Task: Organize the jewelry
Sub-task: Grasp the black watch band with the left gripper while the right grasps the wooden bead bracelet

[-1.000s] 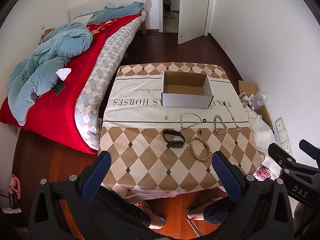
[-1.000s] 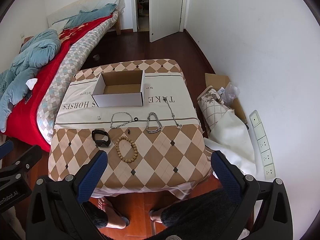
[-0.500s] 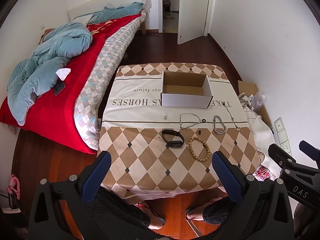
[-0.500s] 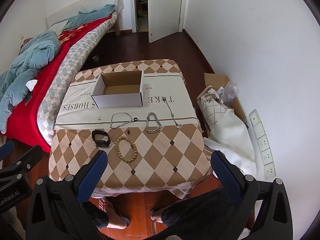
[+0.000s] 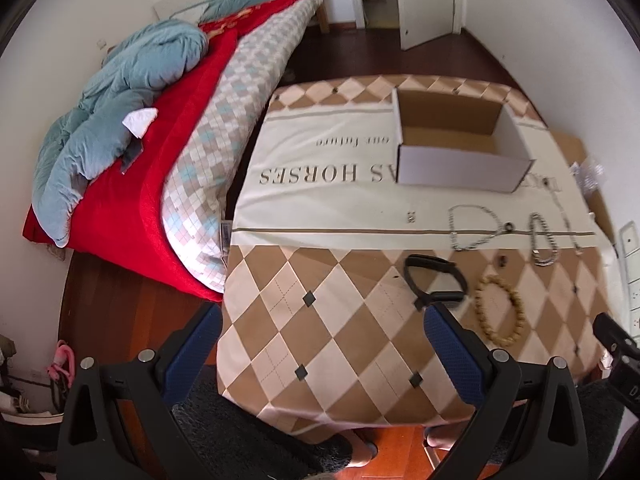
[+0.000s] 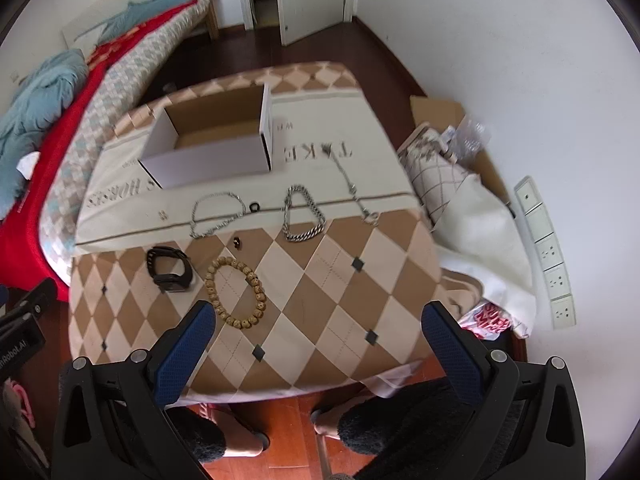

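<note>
An open empty cardboard box point(image 5: 460, 144) point(image 6: 216, 140) stands at the back of the cloth-covered table point(image 5: 320, 320) point(image 6: 320, 300). In front of it lie a black watch point(image 5: 434, 280) point(image 6: 170, 269), a wooden bead bracelet point(image 5: 500, 312) point(image 6: 236, 294), a thin silver chain point(image 5: 470, 226) point(image 6: 218, 214), a thick silver chain point(image 5: 542, 240) point(image 6: 304, 220), a long thin chain point(image 6: 356, 196) and two small dark rings point(image 6: 254, 207) point(image 6: 237, 242). My left gripper point(image 5: 322, 344) and right gripper point(image 6: 316, 340) are open and empty above the table's near edge.
A bed with red and blue bedding point(image 5: 140, 140) stands left of the table. Bags and a flat carton point(image 6: 460, 184) lie on the floor to the right, by a white wall with a power strip point(image 6: 546, 252). My legs show below the table edge.
Both grippers have moved forward and down toward the table. The left view has swung left, the right view tilted. Nothing on the table has moved.
</note>
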Available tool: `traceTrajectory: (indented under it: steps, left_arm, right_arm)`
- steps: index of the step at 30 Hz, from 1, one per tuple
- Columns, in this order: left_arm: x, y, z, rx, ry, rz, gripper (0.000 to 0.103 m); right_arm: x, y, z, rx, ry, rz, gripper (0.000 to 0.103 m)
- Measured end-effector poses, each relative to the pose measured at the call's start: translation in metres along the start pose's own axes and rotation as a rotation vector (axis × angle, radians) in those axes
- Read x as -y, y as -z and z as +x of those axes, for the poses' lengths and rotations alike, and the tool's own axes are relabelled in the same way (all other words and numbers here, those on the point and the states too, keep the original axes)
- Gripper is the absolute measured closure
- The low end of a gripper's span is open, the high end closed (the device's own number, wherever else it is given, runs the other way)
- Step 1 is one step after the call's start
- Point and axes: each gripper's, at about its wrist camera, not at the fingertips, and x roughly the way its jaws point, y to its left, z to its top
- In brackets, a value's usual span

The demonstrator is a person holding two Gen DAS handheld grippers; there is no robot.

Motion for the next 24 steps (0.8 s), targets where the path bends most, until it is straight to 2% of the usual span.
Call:
traceTrajectory:
  steps: [3,7,11,12,14,16,18,19,21,24]
  left_arm:
    - [0.002,-0.006,0.035,-0.057,-0.010,-0.001,0.000]
    - [0.003,-0.015,0.076,-0.142,0.002,-0.025,0.000]
    - [0.006,-0.018,0.105,-0.230,0.081,-0.064,0.001]
    - [0.008,-0.018,0.111,-0.249,0.103,-0.068,0.001]
    - [0.014,-0.019,0.122,-0.282,0.143,-0.074,0.001]
    - [0.021,-0.019,0.132,-0.313,0.168,-0.076,0.001]
    - [0.028,-0.019,0.140,-0.335,0.199,-0.072,0.014]
    - [0.032,-0.019,0.143,-0.343,0.204,-0.064,0.018]
    - [0.038,-0.019,0.147,-0.343,0.213,-0.042,0.040]
    - [0.047,-0.019,0.147,-0.318,0.200,0.004,0.054]
  right_arm:
    - [-0.013,-0.006,0.042,-0.070,-0.023,-0.001,0.022]
    - [-0.031,-0.010,0.088,-0.118,-0.024,-0.010,0.032]
    - [-0.039,-0.011,0.120,-0.168,-0.052,-0.011,0.046]
    - [-0.040,-0.010,0.127,-0.185,-0.076,-0.002,0.053]
    - [-0.043,-0.011,0.130,-0.163,-0.080,-0.016,0.060]
    - [-0.044,-0.012,0.133,-0.155,-0.076,-0.025,0.081]
    - [-0.043,-0.013,0.137,-0.153,-0.063,-0.033,0.093]
    - [-0.041,-0.013,0.137,-0.154,-0.064,-0.026,0.093]
    - [-0.036,-0.014,0.139,-0.159,-0.055,-0.020,0.093]
    - [-0.029,-0.014,0.142,-0.179,-0.055,-0.021,0.093]
